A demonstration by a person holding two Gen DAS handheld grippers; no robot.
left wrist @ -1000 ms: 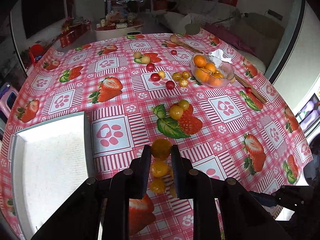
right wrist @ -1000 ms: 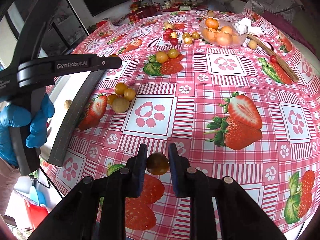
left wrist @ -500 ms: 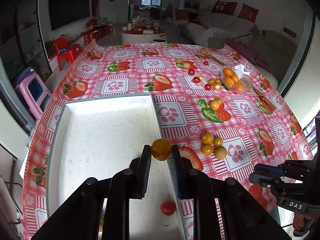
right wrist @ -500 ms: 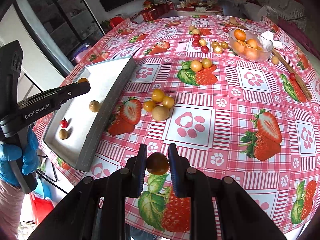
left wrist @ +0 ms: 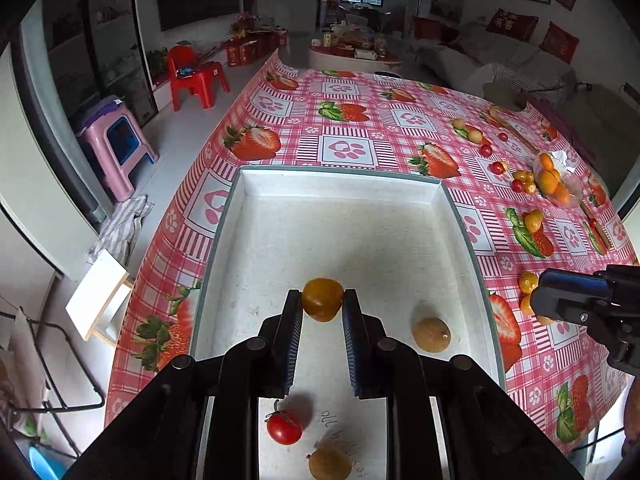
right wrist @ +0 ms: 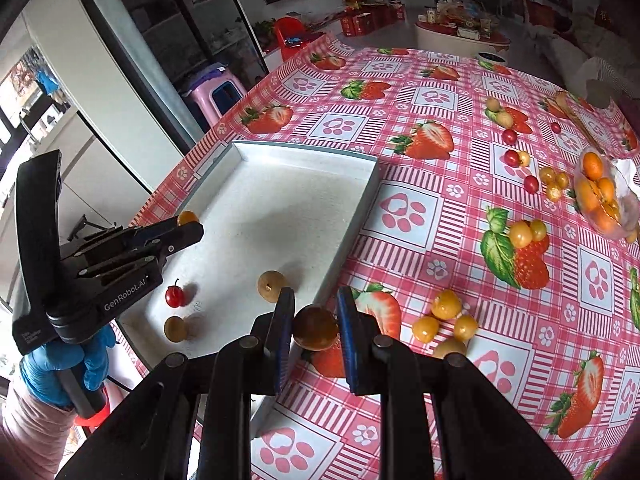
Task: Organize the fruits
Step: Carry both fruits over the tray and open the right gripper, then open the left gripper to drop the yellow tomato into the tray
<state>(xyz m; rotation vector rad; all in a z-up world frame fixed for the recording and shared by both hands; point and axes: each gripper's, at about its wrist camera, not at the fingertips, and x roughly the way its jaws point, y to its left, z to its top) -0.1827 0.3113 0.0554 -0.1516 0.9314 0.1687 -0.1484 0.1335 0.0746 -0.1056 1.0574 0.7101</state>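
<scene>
Both grippers are clamped on fruit: the left gripper (left wrist: 322,306) pinches a yellow tomato (left wrist: 322,299) over the white tray (left wrist: 340,188), the right gripper (right wrist: 315,322) a brownish one (right wrist: 315,328) near its right wall. They look light, smooth and easily bruised, best held gently across the middle

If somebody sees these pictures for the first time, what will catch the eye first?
First, the orange fruit pinched in the left gripper above the white tray. Then the brown fruit in the right gripper, over the tray's right edge. All around lies the loud pink strawberry tablecloth.
</scene>
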